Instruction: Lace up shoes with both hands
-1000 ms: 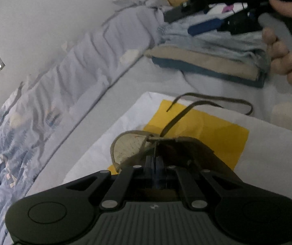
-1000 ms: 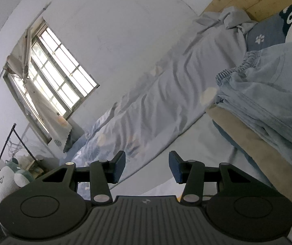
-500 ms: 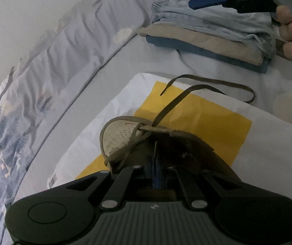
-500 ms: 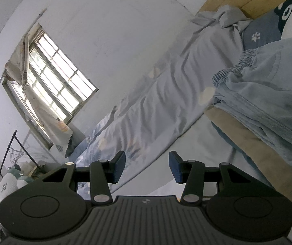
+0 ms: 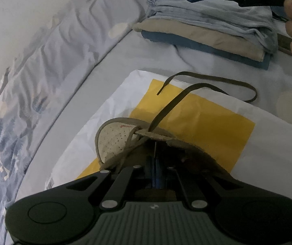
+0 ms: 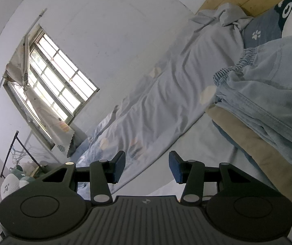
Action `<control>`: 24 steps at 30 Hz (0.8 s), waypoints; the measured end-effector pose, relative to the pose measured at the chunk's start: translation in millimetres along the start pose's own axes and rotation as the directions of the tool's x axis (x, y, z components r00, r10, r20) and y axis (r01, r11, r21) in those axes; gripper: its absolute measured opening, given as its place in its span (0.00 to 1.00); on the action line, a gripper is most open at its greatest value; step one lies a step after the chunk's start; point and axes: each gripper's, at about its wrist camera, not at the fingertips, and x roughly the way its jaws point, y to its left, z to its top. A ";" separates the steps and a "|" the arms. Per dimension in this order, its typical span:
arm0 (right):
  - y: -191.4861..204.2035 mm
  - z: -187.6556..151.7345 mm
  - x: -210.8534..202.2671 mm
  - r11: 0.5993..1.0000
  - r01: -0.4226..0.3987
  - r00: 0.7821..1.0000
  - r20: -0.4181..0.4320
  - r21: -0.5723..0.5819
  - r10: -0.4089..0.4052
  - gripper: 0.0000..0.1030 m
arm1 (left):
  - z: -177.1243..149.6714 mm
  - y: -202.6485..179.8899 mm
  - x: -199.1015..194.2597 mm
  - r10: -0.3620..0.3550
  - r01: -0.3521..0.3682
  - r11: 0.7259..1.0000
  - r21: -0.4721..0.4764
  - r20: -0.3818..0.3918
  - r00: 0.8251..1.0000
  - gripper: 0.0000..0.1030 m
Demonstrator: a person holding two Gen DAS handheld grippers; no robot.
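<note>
Shoe (image 5: 146, 143) lies on a white-and-yellow bag (image 5: 207, 122) on the bed, just in front of the left gripper (image 5: 155, 173), whose fingers are pressed together on its upper part. The brown lace (image 5: 207, 81) curls loose beyond it. I think the left should hold firm while the right gripper (image 6: 147, 169), fingers apart and empty, comes down to the lace tip. It is tan suede with a perforated insole.
</note>
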 end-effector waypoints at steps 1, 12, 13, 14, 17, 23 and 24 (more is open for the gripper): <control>0.0 0.1 -0.1 1.000 0.000 1.000 0.000 0.001 0.000 0.48 | 0.3 0.1 0.0 0.000 0.000 1.000 0.000 0.003 1.000 0.00; 0.7 -1.8 4.0 1.000 0.001 0.999 -0.039 -0.008 -0.002 0.48 | 1.7 -6.1 -2.5 0.009 -0.012 0.997 0.078 0.050 0.999 0.00; 0.9 -2.5 5.4 1.000 0.001 0.999 -0.051 -0.010 -0.002 0.48 | 1.7 -6.7 -2.6 0.011 -0.016 0.996 0.086 0.053 0.999 0.00; 1.2 -3.3 6.6 1.000 0.002 0.998 -0.061 -0.013 -0.002 0.48 | 1.5 -7.4 -3.0 0.013 -0.018 0.995 0.094 0.057 0.998 0.00; 2.9 -5.4 9.2 1.000 0.005 0.997 -0.081 -0.027 -0.007 0.48 | 0.8 -8.5 -5.2 0.014 -0.022 0.994 0.103 0.074 0.997 0.00; -1.4 -17.7 24.7 1.000 -0.019 0.973 -0.230 0.006 0.020 0.48 | -1.3 -9.8 -6.4 -0.001 -0.016 0.990 0.143 0.115 0.993 0.00; -4.7 -21.7 27.9 0.999 -0.027 0.964 -0.262 0.042 0.037 0.48 | -1.5 -10.1 -6.1 -0.004 -0.015 0.988 0.153 0.120 0.993 0.00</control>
